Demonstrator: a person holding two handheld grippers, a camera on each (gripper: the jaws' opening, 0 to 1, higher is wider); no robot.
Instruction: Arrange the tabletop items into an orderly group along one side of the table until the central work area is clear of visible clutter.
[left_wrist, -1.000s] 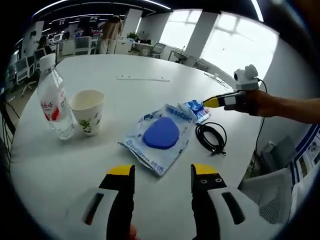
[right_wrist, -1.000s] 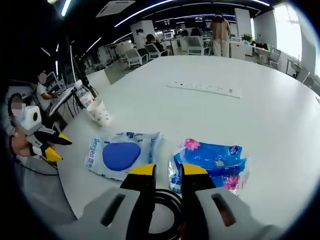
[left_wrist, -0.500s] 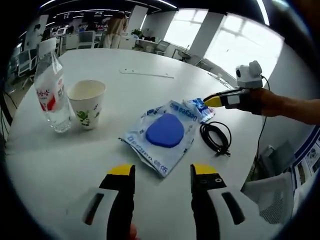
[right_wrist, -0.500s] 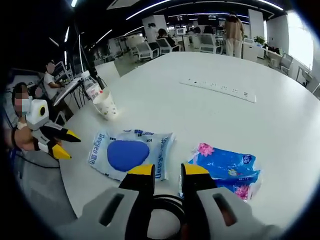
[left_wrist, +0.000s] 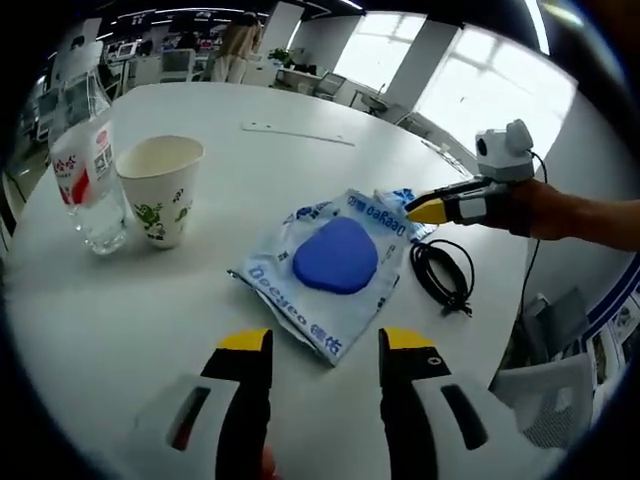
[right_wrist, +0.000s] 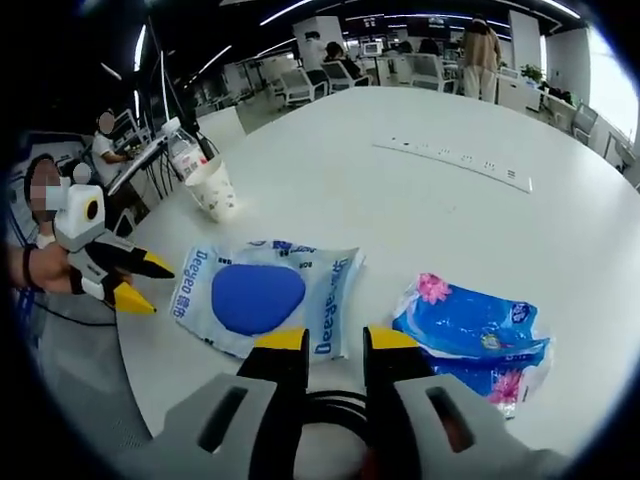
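While its yellow-tipped jaws stand apart with nothing between them, the left hand-held gripper (left_wrist: 312, 342) hovers over the white counter (left_wrist: 150, 310), just short of the near edge of a wet-wipe pack with a blue oval lid (left_wrist: 335, 258). Past that pack, a paper cup (left_wrist: 160, 188) stands upright beside a clear water bottle with a red label (left_wrist: 88, 170), the two almost touching. To the other side of the pack lies a coiled black cable (left_wrist: 443, 278), with the right hand-held gripper (left_wrist: 428, 208) reaching in above it from the right, a hand (left_wrist: 545, 208) wrapped around its body.

From the right gripper view, that gripper's jaws (right_wrist: 335, 342) are a narrow gap apart and empty, poised over the black cable coil, which shows between and below them. Ahead lie the wet-wipe pack and, well to its side, a blue tissue packet with pink flowers (right_wrist: 470, 335). The cup and bottle sit farther off near the counter's edge, and a long white power strip (right_wrist: 450, 158) rests across the middle
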